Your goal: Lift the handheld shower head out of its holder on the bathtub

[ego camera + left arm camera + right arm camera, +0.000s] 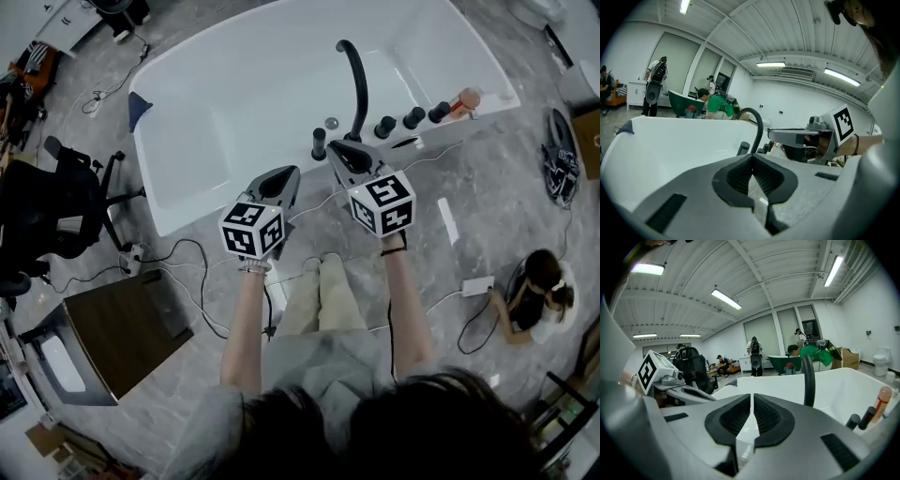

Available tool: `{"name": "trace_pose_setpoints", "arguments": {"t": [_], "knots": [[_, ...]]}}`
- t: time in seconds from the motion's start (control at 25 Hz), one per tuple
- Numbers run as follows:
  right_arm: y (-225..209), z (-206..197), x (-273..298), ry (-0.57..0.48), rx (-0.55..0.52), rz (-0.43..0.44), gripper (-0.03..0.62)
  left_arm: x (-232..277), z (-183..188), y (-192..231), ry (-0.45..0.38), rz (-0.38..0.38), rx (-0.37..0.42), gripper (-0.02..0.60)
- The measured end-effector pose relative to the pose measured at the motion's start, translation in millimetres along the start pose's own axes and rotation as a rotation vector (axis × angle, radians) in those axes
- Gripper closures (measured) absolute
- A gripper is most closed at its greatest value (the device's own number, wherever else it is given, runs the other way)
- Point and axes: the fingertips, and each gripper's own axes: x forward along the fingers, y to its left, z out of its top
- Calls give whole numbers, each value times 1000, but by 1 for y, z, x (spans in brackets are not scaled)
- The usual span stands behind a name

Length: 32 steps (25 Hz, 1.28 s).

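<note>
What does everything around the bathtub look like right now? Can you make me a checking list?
Surface: white bathtub standing on a grey stone-look floor.
Job's things: handheld shower head, seemingly the short black post upright in the rim, left of the curved spout; untouched.
Clutter: pinkish bottle on the rim beside three black knobs.
Grippers: left gripper and right gripper both shut, nothing between the jaws.
Cables: loose cables on the floor; white power strip.
Surroundings: office chair, brown table, a person crouching at the right.
</note>
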Motion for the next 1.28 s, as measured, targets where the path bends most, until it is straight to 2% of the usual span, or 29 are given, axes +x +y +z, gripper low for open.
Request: {"name": "trace_pose_setpoints", "arguments": {"t": [0.16,0.48,0.84,1.28], "knots": [[-9,-24,11,35,-18,-4,585,12,-12,8,11,-14,-7,577],[-21,-70,36,61,39,6,502,35,-39,27,25,-26,-39,577],[-37,-82,65,35,26,13,409,51,-70,41,45,-21,-57,577],[-36,-101,88,46,43,29,385,56,-87,50,50,-14,-77,577]]}}
